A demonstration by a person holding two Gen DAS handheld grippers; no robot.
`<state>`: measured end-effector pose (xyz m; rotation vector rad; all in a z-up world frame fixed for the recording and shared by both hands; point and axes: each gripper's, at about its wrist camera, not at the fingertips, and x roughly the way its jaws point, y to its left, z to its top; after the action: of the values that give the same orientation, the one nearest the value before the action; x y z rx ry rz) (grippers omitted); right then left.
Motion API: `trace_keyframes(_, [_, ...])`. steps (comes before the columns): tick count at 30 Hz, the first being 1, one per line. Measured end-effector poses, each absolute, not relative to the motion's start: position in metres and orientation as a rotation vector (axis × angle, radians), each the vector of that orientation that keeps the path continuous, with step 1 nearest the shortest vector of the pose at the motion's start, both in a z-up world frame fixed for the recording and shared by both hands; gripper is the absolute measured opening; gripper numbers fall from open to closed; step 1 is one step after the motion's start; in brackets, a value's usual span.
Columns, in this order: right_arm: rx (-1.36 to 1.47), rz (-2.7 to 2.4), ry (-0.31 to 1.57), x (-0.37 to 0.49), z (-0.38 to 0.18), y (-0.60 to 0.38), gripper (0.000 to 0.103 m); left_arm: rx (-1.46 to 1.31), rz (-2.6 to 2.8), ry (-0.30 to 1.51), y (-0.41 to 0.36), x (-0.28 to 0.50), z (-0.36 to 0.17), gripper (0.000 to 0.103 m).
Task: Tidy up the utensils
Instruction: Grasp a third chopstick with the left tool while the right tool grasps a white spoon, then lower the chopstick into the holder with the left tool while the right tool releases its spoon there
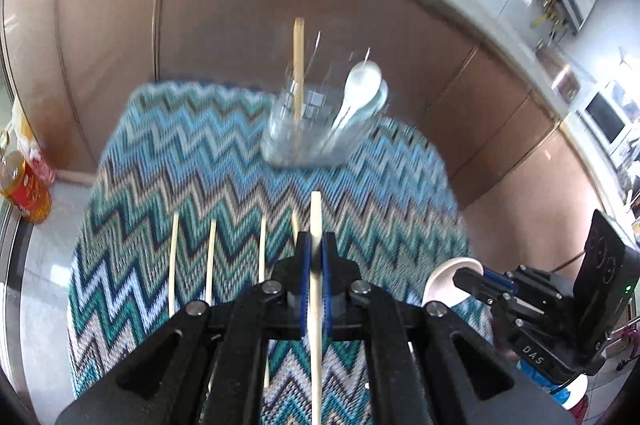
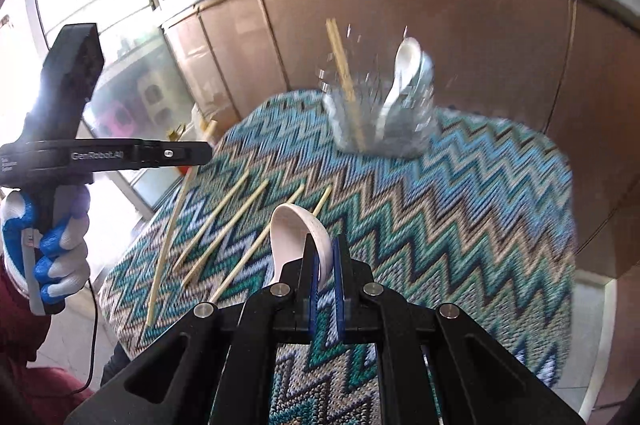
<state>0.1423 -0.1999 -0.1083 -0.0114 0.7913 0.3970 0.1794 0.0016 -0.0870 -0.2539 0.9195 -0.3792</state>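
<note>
My left gripper (image 1: 316, 245) is shut on a wooden chopstick (image 1: 316, 213), held above the zigzag cloth (image 1: 200, 165). My right gripper (image 2: 325, 249) is shut on the rim of a white ceramic spoon (image 2: 296, 225), held above the cloth (image 2: 460, 205). A clear glass holder (image 1: 308, 129) stands at the far side of the cloth with chopsticks (image 1: 298, 65) and white spoons (image 1: 362, 89) in it; it also shows in the right wrist view (image 2: 384, 121). Several loose chopsticks (image 1: 210, 257) lie on the cloth, also seen in the right wrist view (image 2: 224, 225).
Brown cabinet fronts (image 1: 224, 25) under a pale counter edge stand close behind the small cloth-covered table. A bottle of amber liquid (image 1: 24, 189) stands on the floor at left. The right gripper with its spoon (image 1: 452, 281) shows at the left view's lower right.
</note>
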Motion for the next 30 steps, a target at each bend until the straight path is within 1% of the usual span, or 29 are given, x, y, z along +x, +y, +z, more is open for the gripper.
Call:
trace_keyframes(8, [-0.018, 0.257, 0.583, 0.169, -0.043, -0.2, 0.007, -0.275, -0.359, 0.631, -0.001, 0.197, -0.001, 0.005])
trace_keyframes(11, [-0.028, 0.204, 0.51, 0.187, -0.022, -0.2, 0.007, -0.284, -0.337, 0.526, -0.006, 0.217, 0.023, 0.005])
trace_keyframes(15, [-0.053, 0.114, 0.404, 0.221, -0.004, -0.197, 0.007, -0.298, -0.289, 0.41, -0.012, 0.248, 0.042, 0.005])
trace_keyframes(20, [-0.078, 0.068, 0.351, 0.269, -0.01, -0.19, 0.007, -0.31, -0.228, 0.331, -0.021, 0.293, 0.039, 0.005])
trace_keyframes(25, [-0.105, 0.097, 0.345, 0.302, -0.028, -0.176, 0.007, -0.311, -0.16, 0.297, -0.026, 0.332, 0.016, 0.005])
trace_keyframes(30, [-0.12, 0.084, 0.338, 0.318, -0.046, -0.177, 0.007, -0.299, -0.129, 0.293, -0.032, 0.353, -0.011, 0.005])
